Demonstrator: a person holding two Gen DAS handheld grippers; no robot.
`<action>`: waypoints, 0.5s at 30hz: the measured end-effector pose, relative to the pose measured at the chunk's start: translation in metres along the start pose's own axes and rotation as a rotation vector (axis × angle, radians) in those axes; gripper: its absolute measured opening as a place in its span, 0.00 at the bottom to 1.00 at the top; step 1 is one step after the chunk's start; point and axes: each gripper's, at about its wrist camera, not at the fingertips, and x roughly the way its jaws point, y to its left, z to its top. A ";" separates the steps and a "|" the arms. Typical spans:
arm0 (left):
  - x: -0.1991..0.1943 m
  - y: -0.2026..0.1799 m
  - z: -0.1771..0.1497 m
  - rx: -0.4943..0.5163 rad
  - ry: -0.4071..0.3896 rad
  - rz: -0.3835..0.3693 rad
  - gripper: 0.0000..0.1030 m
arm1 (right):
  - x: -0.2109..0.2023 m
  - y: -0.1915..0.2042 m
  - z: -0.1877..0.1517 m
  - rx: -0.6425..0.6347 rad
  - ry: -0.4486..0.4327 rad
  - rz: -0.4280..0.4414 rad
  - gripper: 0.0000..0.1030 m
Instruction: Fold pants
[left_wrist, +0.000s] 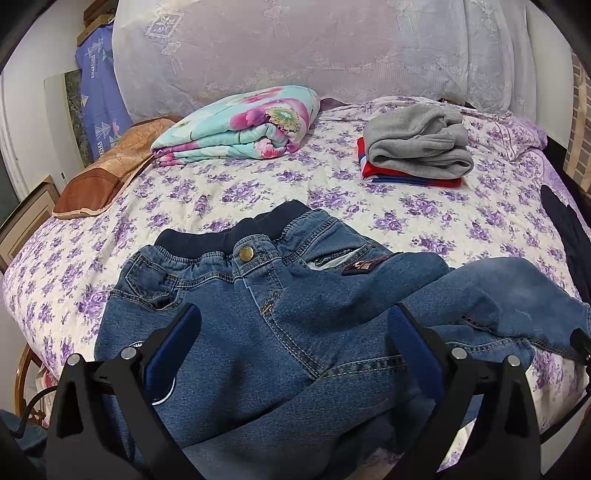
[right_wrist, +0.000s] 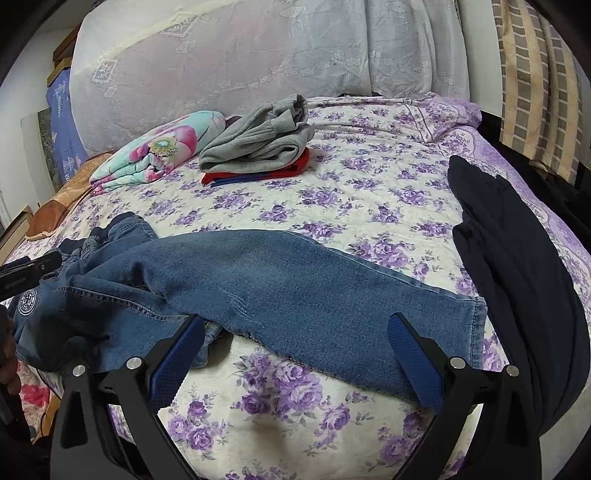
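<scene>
Jeans (left_wrist: 280, 314) lie unfolded on the bed (left_wrist: 258, 184), both grippers' jaws wide, holding nothing.

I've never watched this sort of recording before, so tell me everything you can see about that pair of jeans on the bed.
The jeans are small, of mid-blue denim with a dark navy elastic waistband, a brass button, orange stitching, a brown patch by one pocket and a round white badge on one leg. They lie unfolded and rumpled, front up, on the purple-flowered bedspread, one leg stretched out sideways with its hem near the bed's edge. Both grippers hang open above them; neither grips the cloth.
</scene>
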 end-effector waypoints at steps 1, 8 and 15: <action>0.000 0.000 0.000 0.000 0.000 0.000 0.96 | 0.000 0.000 0.000 0.000 -0.001 0.000 0.97; -0.001 0.002 0.001 0.003 -0.001 -0.001 0.96 | 0.000 0.000 0.001 0.003 0.004 -0.002 0.97; -0.002 0.004 0.001 -0.002 -0.002 0.001 0.96 | -0.001 -0.001 0.001 0.004 0.002 -0.002 0.97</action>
